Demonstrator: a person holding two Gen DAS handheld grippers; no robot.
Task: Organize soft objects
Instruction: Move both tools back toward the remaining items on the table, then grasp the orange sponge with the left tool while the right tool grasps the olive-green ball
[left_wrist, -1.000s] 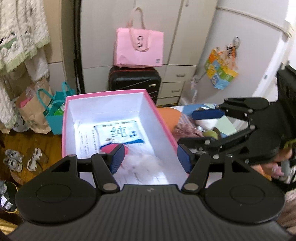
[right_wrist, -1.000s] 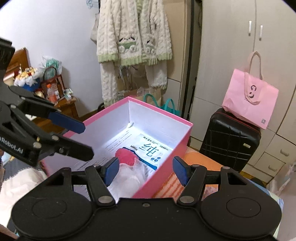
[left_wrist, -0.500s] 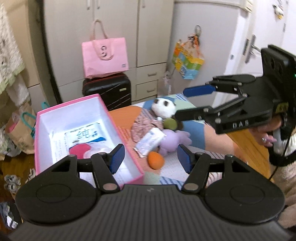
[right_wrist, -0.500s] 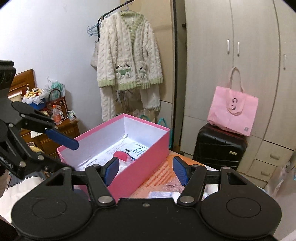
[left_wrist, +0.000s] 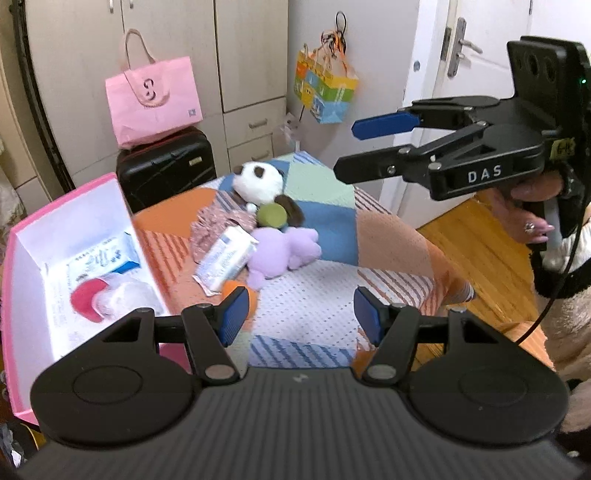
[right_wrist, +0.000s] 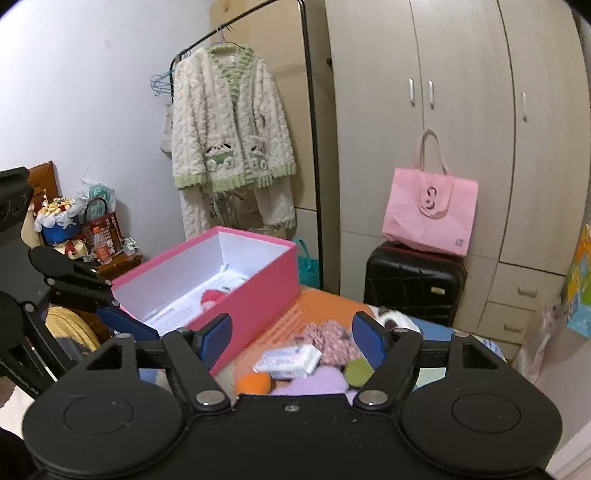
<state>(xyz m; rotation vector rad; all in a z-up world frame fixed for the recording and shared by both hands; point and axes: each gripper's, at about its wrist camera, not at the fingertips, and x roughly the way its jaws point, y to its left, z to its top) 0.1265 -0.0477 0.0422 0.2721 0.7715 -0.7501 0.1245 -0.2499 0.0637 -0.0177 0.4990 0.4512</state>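
A pink box (left_wrist: 70, 199) with white walls stands at the left of a patchwork-covered table (left_wrist: 332, 291). It holds a tissue pack (left_wrist: 101, 258), a red thing (left_wrist: 86, 299) and a white fluffy thing (left_wrist: 125, 297). On the table lie a panda plush (left_wrist: 258, 181), a purple plush (left_wrist: 280, 254), a white tissue pack (left_wrist: 227, 262), a pink patterned cloth (left_wrist: 218, 225) and an orange ball (left_wrist: 236, 288). My left gripper (left_wrist: 297, 314) is open and empty above the table's front. My right gripper (left_wrist: 354, 147) is open and empty, raised at the right; it also shows in its own view (right_wrist: 291, 332).
A black suitcase (left_wrist: 166, 166) with a pink tote bag (left_wrist: 153, 103) on it stands behind the table, against cupboards. A colourful bag (left_wrist: 325, 92) hangs at the right near a white door (left_wrist: 472, 55). A cardigan (right_wrist: 229, 122) hangs on a rack behind the box.
Both grippers have drawn back from over the pink box and swung right. The soft things on the table have come into view. Both stayed open and empty.
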